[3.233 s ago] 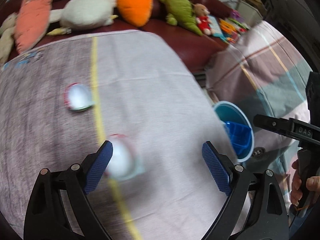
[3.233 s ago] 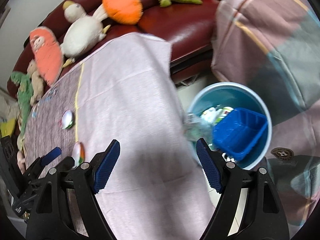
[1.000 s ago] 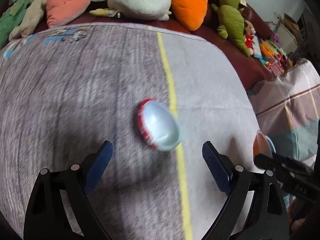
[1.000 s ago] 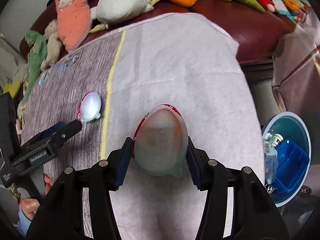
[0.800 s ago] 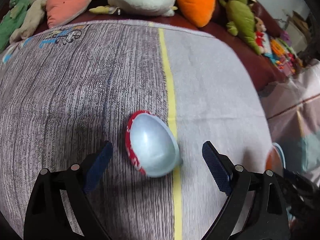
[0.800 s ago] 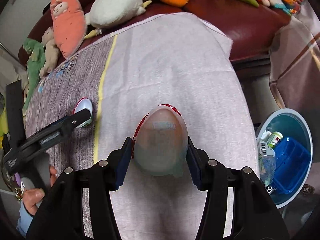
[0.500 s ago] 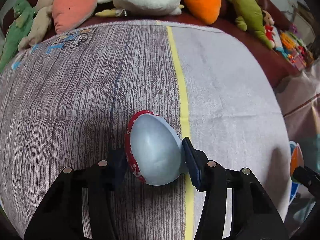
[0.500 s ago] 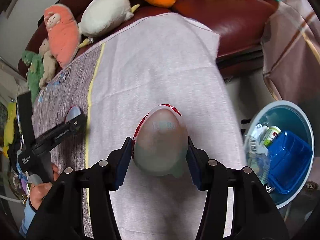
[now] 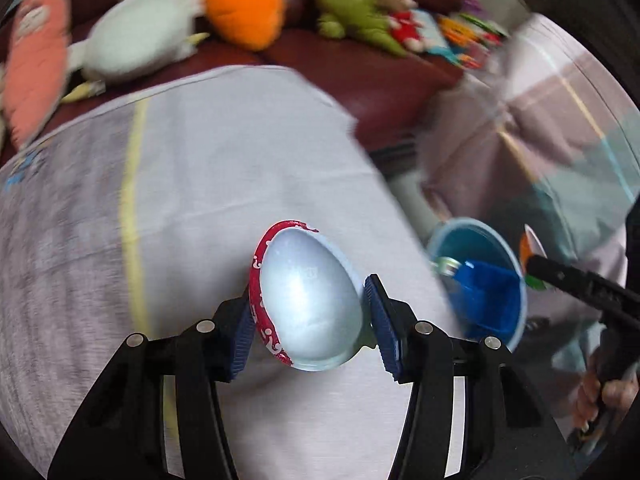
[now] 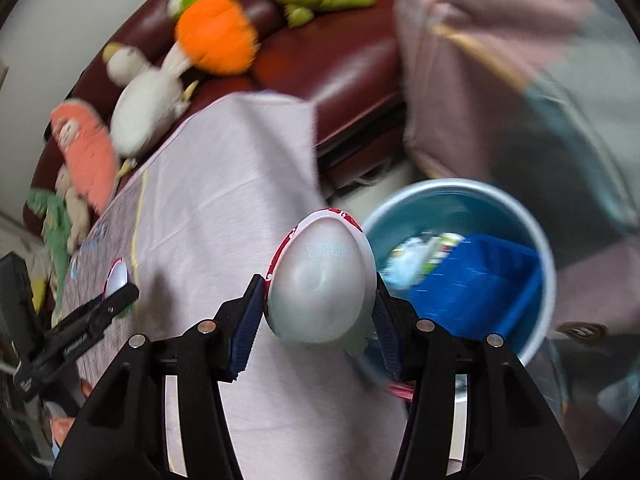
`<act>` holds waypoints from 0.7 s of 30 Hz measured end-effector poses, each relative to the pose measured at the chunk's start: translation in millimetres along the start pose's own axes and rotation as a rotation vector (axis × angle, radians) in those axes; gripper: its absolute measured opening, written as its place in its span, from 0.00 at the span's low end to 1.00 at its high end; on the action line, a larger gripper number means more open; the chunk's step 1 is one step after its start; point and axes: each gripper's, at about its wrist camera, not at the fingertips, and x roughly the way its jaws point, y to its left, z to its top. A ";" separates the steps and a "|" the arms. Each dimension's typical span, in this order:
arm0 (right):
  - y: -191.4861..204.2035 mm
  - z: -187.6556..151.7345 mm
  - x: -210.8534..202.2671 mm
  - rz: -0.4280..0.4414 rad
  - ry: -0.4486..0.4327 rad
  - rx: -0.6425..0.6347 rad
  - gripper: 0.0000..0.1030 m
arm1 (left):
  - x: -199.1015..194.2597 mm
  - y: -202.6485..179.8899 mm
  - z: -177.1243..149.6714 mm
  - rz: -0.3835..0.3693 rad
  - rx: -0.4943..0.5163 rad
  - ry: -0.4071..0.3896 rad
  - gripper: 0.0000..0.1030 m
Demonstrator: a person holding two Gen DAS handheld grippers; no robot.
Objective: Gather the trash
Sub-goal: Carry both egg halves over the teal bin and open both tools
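My left gripper (image 9: 308,320) is shut on a pale egg-shaped plastic shell with a red rim (image 9: 308,296), held above the cloth-covered table (image 9: 208,152). My right gripper (image 10: 320,320) is shut on a second egg-shaped shell with a red rim (image 10: 324,280), held near the table's right edge beside the blue trash bin (image 10: 460,196). The bin also shows in the left wrist view (image 9: 456,236), down to the right of the table. It holds a blue tray (image 10: 476,280) and some packaging (image 10: 420,252). The left gripper with its shell shows in the right wrist view (image 10: 116,280).
A dark red sofa (image 9: 360,76) behind the table carries several plush toys, among them an orange one (image 9: 244,0) and a white one (image 9: 140,40). A checked blanket (image 9: 560,120) lies at the right. The person's right hand (image 9: 600,392) holds the other gripper.
My left gripper has lifted its shell off the table and swung right toward the bin. My right gripper has carried its shell right, close beside the bin.
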 end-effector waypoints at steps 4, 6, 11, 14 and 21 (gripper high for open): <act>-37.4 -1.2 -16.7 -0.026 -0.027 0.050 0.49 | 9.4 -46.9 -0.1 -0.040 0.064 0.025 0.51; -54.5 -2.2 -21.9 -0.036 -0.035 0.074 0.49 | 14.1 -68.7 -3.3 -0.052 0.094 0.038 0.51; -79.5 -2.9 -23.6 -0.036 -0.030 0.101 0.50 | 29.2 -106.0 -5.3 -0.082 0.131 0.077 0.51; -87.8 -1.4 -22.3 -0.023 -0.024 0.110 0.53 | 37.6 -119.9 -3.2 -0.086 0.146 0.094 0.51; -105.8 0.2 -31.7 -0.008 -0.052 0.131 0.59 | 50.1 -141.5 -1.4 -0.079 0.170 0.117 0.52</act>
